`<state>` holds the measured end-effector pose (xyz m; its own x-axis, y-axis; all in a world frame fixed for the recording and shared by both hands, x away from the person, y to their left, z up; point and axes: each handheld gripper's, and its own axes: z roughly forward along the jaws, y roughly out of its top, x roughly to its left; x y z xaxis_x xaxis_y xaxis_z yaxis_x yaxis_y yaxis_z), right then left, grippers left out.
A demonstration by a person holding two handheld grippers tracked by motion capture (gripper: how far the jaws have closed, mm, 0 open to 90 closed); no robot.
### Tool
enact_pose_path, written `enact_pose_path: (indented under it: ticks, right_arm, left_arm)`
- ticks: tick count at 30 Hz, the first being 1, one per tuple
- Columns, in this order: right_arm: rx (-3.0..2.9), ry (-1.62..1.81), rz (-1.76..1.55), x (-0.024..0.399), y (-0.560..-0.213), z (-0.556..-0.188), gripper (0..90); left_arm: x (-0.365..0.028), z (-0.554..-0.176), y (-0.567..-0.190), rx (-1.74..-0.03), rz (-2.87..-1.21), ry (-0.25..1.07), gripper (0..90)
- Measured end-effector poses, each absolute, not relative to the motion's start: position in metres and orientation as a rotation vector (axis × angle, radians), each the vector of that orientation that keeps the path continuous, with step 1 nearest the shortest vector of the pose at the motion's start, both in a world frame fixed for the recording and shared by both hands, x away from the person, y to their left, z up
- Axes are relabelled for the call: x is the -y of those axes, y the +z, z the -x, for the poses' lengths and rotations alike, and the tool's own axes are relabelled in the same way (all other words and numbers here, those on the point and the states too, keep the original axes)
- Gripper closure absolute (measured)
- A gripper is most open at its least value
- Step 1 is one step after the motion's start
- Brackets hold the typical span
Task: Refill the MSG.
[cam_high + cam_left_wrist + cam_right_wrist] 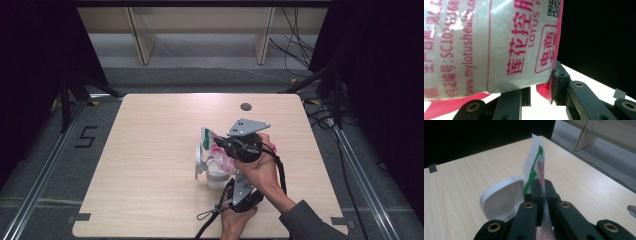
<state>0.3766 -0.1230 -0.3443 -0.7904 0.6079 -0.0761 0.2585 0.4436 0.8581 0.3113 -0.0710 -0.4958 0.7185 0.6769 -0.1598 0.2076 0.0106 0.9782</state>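
On the table [150, 150], right of centre, a white container [215, 172] stands with its hinged lid [199, 159] flipped up at its 9 o'clock side. Above it hangs a clear bag [216, 147] with pink print, filled with white grains.

The high view shows the left gripper [239, 192] at the container's 5 o'clock, but the hands hide both grips. The left gripper view shows them close up: the bag [499, 45] sits between its jaws, the right pad pressed on the pink edge. The right gripper view shows the right gripper [543, 188] clenched on the bag's thin top edge [535, 162], lid [502, 198] at 9 o'clock.
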Motion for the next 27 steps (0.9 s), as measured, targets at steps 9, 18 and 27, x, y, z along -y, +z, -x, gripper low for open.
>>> enact_pose_path:
  ticks: [9, 18, 27]
  right_arm:
    - [-2.323, 1.288, -0.748, 0.1222, -0.3445, -0.3760, 90.0]
    - [-2.310, 1.315, -0.768, 0.1221, -0.3440, -0.3758, 90.0]
    - [-2.323, 1.304, -0.768, 0.1211, -0.3456, -0.3766, 90.0]
  left_arm:
    - [0.0710, -0.3116, -0.4960, -0.750, -1.551, 0.429, 72.7]
    - [0.0701, -0.3112, -0.4947, -0.748, -1.545, 0.427, 72.7]
    - [0.0707, -0.3111, -0.4953, -0.750, -1.547, 0.422, 72.6]
